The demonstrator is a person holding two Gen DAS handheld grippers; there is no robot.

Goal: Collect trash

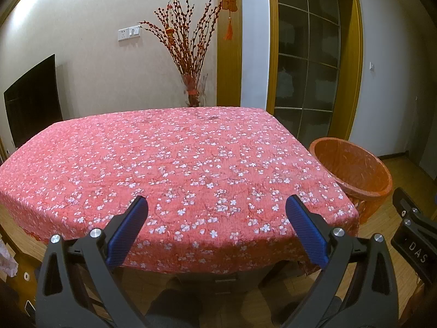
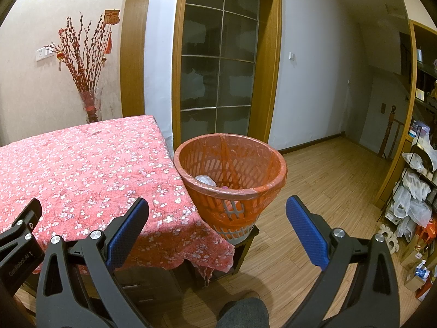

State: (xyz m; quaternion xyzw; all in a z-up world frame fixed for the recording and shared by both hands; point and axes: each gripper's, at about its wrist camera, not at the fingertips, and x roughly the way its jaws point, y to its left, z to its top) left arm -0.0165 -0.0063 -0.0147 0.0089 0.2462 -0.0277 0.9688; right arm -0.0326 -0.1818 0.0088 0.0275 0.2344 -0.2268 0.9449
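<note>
Left wrist view shows your left gripper [image 1: 217, 205] with its blue fingers [image 1: 128, 232] spread wide and holding nothing, above the near edge of the worktop [image 1: 177, 164] with its red flowered cloth. Your right gripper [image 2: 217, 205] is likewise spread and holding nothing, pointed at the bin [image 2: 232, 175], which stands just beside the worktop's right corner on a dark stand. Inside its orange liner lies a crumpled pale piece of trash [image 2: 205, 180], with something pink near it.
</note>
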